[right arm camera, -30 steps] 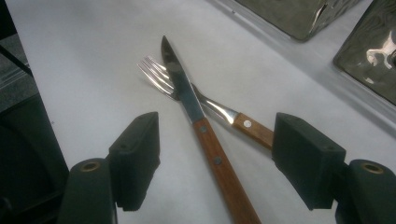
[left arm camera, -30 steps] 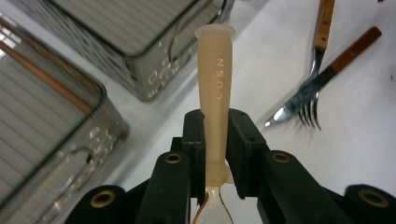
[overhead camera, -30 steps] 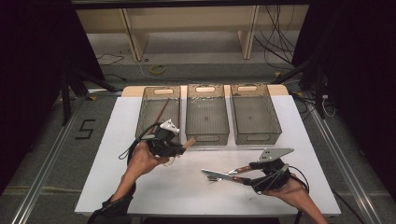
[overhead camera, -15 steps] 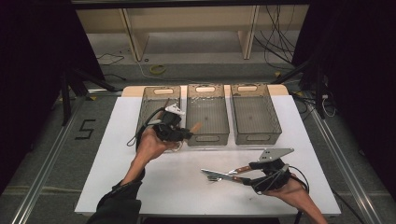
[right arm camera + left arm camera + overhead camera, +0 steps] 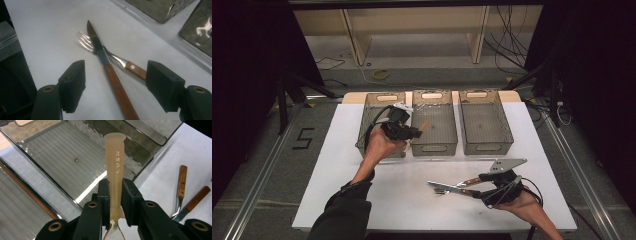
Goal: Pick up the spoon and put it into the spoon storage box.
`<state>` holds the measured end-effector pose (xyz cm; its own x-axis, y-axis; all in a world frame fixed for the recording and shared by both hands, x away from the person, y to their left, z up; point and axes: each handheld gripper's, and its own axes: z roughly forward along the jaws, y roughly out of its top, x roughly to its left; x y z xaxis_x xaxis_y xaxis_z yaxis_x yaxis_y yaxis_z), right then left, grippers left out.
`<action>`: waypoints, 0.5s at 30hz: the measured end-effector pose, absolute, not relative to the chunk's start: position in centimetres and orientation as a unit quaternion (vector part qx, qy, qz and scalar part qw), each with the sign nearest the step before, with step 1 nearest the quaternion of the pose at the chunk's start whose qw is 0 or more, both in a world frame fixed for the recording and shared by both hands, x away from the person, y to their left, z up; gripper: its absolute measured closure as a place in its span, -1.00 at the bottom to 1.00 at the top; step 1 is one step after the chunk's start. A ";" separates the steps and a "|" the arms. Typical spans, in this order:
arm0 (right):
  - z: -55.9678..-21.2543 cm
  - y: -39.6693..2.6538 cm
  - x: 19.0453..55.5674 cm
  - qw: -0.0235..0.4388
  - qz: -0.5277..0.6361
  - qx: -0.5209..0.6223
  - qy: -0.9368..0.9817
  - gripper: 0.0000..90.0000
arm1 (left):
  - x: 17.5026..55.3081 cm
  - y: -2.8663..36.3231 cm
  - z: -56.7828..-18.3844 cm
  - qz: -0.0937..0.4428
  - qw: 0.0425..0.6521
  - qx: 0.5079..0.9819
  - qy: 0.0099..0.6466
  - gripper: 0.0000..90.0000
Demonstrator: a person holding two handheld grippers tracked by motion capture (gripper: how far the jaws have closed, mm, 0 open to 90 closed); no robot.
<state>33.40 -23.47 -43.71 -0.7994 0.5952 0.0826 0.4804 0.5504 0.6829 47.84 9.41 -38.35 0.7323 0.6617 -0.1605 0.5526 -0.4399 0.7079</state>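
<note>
My left gripper (image 5: 413, 133) is shut on a utensil with a pale tan plastic handle (image 5: 425, 124). It hovers at the near left rim of the middle bin (image 5: 435, 148). In the left gripper view the handle (image 5: 115, 157) sticks up between the pads (image 5: 129, 195) above the bin's ribbed floor, and its metal end is hidden below the jaws. My right gripper (image 5: 474, 189) rests low on the table, open. A wood-handled knife (image 5: 107, 65) lies crossed over a wood-handled fork (image 5: 87, 42) between its spread jaws, with neither pad touching them.
Three clear grey bins stand in a row at the back of the white table (image 5: 362, 200): left bin (image 5: 369, 108), middle bin, right bin (image 5: 486, 145). They look empty. The knife and fork handles (image 5: 182, 177) appear at the right of the left gripper view.
My left hand has carried the tan-handled utensil up and away from me, from in front of the left bin to the middle bin's edge. The right hand has stayed put.
</note>
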 end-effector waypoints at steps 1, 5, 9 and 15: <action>-43.7 -23.5 33.4 0.080 0.362 0.307 0.876 -0.26 | 48.0 9.3 -38.4 0.070 0.391 0.844 0.360 0.72; -43.7 -23.5 33.4 0.079 0.362 0.307 0.877 -0.26 | 48.7 9.0 -38.2 0.072 0.390 0.843 0.363 0.72; -43.7 -23.5 33.4 0.079 0.363 0.306 0.877 -0.26 | 49.4 8.6 -38.1 0.075 0.396 0.839 0.367 0.72; -43.7 -23.5 33.4 0.079 0.363 0.305 0.877 -0.26 | 50.2 8.1 -37.9 0.080 0.403 0.832 0.374 0.72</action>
<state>33.44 -23.54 -43.75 -0.8020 0.5915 0.0827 0.4766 0.5504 0.6855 50.23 8.07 -37.92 0.7081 0.6860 -0.1675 0.5570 -0.3969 0.7295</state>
